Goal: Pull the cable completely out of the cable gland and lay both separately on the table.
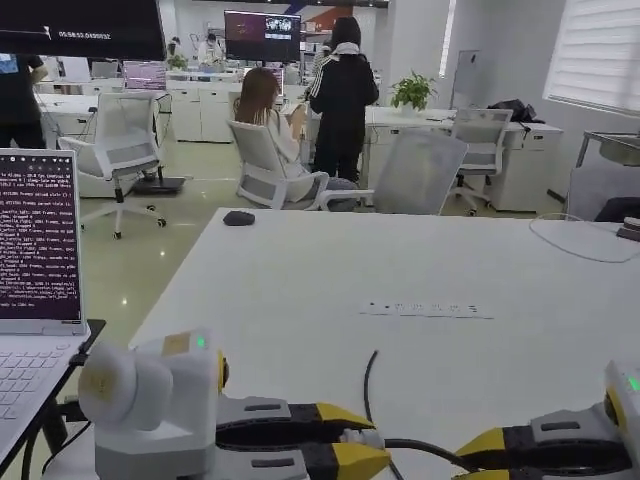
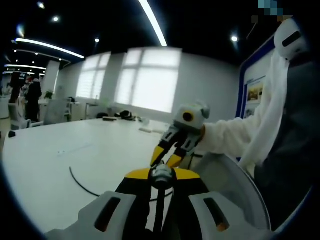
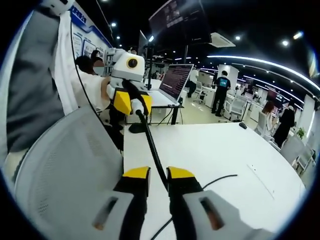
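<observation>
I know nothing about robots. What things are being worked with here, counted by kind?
Yellow-tipped handheld grippers: 2 (left gripper, right gripper)
Thin black cable: 1
Small pale round cable gland: 1
Total: 4

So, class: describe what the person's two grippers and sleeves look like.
The left gripper and right gripper match: pale grey bodies, black jaws ending in yellow tips, a small green light on top. The person wears a white sleeve.
</observation>
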Demonstrator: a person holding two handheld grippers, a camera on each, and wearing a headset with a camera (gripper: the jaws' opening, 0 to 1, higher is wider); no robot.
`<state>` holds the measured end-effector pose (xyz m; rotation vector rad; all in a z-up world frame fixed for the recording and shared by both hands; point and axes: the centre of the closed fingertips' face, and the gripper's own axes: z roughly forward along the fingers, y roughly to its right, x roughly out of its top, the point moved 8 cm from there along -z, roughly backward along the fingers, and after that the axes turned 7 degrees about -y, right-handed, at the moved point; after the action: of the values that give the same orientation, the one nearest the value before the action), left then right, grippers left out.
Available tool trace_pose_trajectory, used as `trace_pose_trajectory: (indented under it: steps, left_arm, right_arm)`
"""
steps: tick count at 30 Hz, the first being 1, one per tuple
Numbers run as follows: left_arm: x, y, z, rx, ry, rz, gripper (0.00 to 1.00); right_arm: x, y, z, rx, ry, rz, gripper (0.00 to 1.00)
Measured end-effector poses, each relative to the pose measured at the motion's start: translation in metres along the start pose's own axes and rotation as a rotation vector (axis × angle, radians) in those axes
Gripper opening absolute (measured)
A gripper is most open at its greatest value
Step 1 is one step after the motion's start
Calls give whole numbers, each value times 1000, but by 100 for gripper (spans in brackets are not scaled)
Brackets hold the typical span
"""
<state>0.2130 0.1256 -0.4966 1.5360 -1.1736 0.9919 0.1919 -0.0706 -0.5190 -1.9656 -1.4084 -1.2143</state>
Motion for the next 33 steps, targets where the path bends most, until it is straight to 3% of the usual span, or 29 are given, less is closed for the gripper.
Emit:
trace_pose_trajectory:
  steps: [5,14,18,21,33]
  left_arm:
    - [-3,0,6,-11,-29,16,17]
    - [-1,1,7,-16,-18,16,17]
    - [-1,2,7,-13,-9,13,17]
    - [-1,3,7,-19,-1,8,17]
    - [-2,2,7,-15,-1,10,17]
  right_arm:
    - [19,-3,2,-10,33,-44,24]
    - [49,-17,14,40,74,-135,21]
    - [51,-20,20,78,57,-143,10]
    - [47,-21,23,70,38,-149,6]
    - [40,-18,20,63,25,-128,5]
